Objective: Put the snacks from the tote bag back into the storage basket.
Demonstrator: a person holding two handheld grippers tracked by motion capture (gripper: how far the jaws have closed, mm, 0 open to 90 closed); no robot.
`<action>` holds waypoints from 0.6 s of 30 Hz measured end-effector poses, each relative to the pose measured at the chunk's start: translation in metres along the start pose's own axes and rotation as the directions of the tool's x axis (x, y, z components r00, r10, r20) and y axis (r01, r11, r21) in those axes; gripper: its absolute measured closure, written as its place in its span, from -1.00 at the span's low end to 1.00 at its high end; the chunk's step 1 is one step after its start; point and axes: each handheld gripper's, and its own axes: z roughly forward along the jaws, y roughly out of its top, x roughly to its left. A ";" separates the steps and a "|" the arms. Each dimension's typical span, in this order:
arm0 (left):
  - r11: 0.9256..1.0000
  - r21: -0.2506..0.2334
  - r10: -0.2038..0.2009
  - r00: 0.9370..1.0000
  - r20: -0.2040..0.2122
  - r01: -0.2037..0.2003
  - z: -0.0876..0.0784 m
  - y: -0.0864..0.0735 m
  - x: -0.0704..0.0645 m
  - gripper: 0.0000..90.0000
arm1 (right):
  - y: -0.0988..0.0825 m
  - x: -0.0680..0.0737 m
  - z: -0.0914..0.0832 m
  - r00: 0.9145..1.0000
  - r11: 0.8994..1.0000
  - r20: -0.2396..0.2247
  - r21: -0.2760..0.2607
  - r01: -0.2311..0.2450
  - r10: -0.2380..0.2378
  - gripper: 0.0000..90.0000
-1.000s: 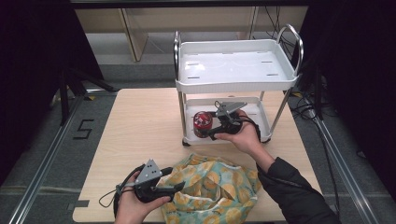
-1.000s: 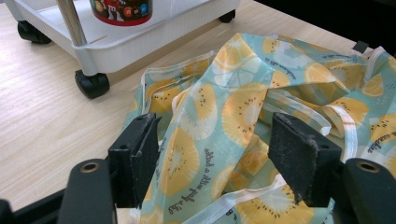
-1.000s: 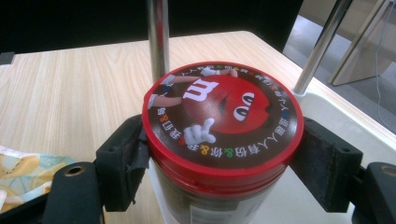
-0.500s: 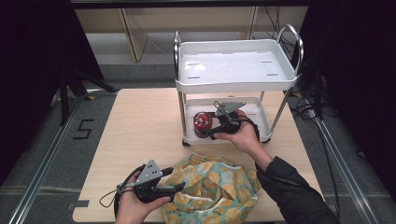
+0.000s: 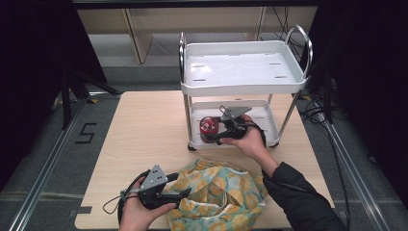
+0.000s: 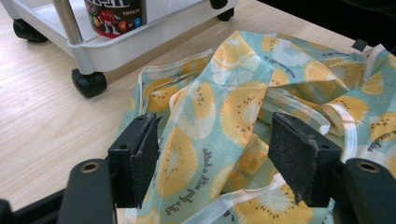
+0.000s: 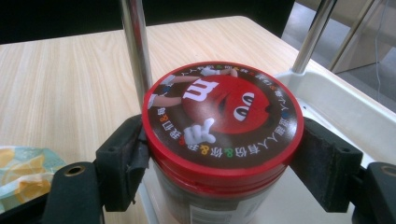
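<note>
- On the lower shelf of the white cart [image 5: 269, 126], at the 12 o'clock side of the bench [image 5: 139, 144], I have the right gripper [image 5: 217, 135] level with the red-lidded candy jar [image 5: 209, 129].
- Right jaws: clamped on the jar just under its lid rim, one pad at 9 o'clock and one at 3 o'clock of the lid in the right gripper view [image 7: 222, 116]. I judge this side-on grip is chosen because the upper shelf [image 5: 240, 67] blocks any approach from above.
- The jar stands upright beside the cart's front post [image 7: 135, 51], near the shelf's left edge; it must clear that post on the way out.
- At 6 o'clock on the bench, the fruit-print fabric bag [image 5: 219, 195] lies crumpled, well apart from the cart.
- Left gripper [image 5: 185, 193]: jaws apart, straddling a fold of the bag; the cloth [image 6: 219, 116] lies between the pads without being pinched.
- My reading: the left gripper is placed to take the bag's rim and hold it open for the jar.
</note>
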 end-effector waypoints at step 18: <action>1.000 -0.008 0.003 1.000 0.008 -0.003 0.002 -0.001 0.000 -0.27 | -0.009 0.000 0.007 1.000 1.000 0.006 0.029 -0.007 0.007 -0.42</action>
